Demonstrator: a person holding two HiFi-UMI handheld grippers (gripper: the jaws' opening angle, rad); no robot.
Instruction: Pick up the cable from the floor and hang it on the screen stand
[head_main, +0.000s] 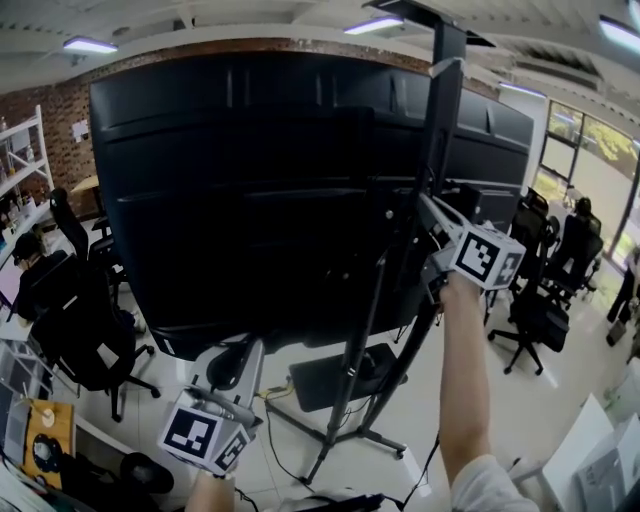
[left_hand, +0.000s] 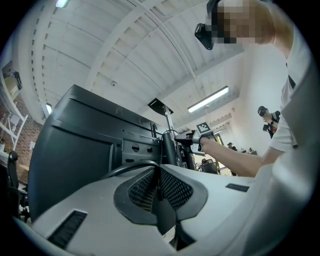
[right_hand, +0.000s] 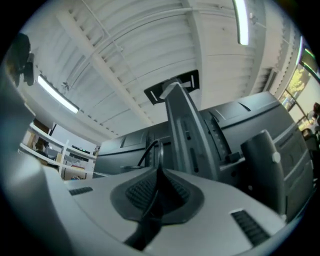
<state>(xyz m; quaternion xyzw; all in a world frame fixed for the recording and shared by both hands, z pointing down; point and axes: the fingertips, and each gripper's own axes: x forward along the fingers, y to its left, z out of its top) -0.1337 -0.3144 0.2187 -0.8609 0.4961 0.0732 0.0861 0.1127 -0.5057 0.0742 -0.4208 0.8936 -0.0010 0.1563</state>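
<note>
The big black screen (head_main: 260, 190) shows its back, carried on a dark stand pole (head_main: 440, 110). My right gripper (head_main: 427, 207) is raised against that pole, shut on a thin black cable (right_hand: 153, 150) that loops up out of its jaws just left of the pole (right_hand: 185, 130). Lower left, my left gripper (head_main: 253, 348) points upward under the screen's bottom edge. It is shut on the same black cable (left_hand: 125, 170), which arcs off to the left of its jaws. The left gripper view also catches the right gripper (left_hand: 186, 141) at the pole (left_hand: 169, 145).
The stand's legs and base plate (head_main: 345, 380) spread over the floor below the screen. Black office chairs stand at left (head_main: 85, 340) and right (head_main: 535, 310). A person (head_main: 30, 265) sits at far left. Desk clutter (head_main: 45, 440) lies at the bottom left corner.
</note>
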